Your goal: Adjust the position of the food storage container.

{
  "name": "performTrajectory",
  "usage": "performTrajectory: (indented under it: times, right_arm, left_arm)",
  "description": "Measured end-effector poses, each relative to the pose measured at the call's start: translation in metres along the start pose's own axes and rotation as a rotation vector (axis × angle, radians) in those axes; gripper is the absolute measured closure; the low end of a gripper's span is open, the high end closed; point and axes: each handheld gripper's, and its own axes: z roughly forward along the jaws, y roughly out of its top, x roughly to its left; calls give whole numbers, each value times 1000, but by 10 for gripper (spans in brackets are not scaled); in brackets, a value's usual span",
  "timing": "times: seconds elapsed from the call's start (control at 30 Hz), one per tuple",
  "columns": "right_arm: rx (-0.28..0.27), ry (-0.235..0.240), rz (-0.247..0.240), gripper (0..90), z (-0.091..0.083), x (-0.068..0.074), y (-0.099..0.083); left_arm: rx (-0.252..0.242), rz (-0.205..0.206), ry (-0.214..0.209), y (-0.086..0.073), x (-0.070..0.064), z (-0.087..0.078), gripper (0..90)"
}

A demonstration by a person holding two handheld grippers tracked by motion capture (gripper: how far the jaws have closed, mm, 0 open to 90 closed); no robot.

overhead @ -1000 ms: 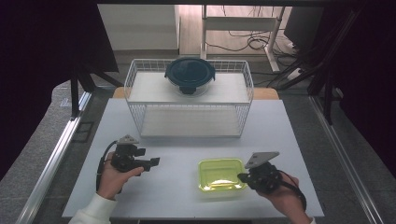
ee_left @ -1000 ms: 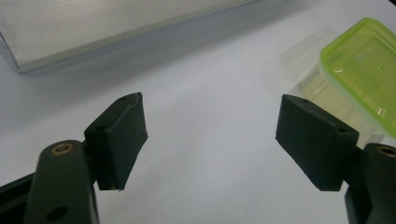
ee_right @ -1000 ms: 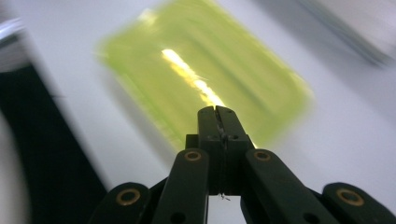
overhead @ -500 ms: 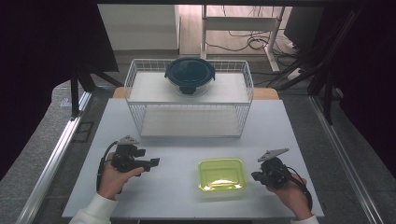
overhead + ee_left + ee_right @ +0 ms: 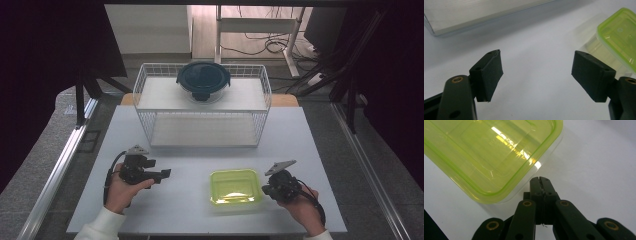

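A yellow-green lidded container (image 5: 235,186) sits on the white table (image 5: 200,155) near the front edge, and appears again as the container (image 5: 491,155) and the container (image 5: 621,37) in the two gripper views. My right gripper (image 5: 265,190) is just to its right, jaws shut with nothing between them, tips beside the container's corner as the right gripper (image 5: 540,180) shows. My left gripper (image 5: 165,173) rests well to the left, pointing toward the container, and the left gripper (image 5: 536,72) stands wide open and empty.
A white wire basket (image 5: 202,106) stands across the back of the table. On its top shelf sits a round container with a dark lid (image 5: 203,80). Bare tabletop lies between the two grippers and in front of the basket.
My right gripper has drawn back rightward off the yellow-green container's edge and now sits beside it. The left gripper has stayed put.
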Motion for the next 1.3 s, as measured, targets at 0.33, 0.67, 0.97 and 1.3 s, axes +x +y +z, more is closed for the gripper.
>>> performTrajectory:
  times: [0.33, 0.67, 0.97, 1.3]
  right_arm:
    - [-1, 24, -61, 888, 15, 21, 20]
    - [15, 44, -110, 888, 35, 43, 41]
    - [-6, 32, -145, 888, 36, 57, 56]
    - [-58, 14, -123, 887, 20, 45, 47]
  left_arm:
    - [-5, 6, -11, 0, -2, 0, 244]
    - [-15, 8, -15, 5, 0, 1, 245]
    - [-10, 4, -14, 3, 2, 1, 244]
    - [-20, -3, 7, -4, -2, -6, 244]
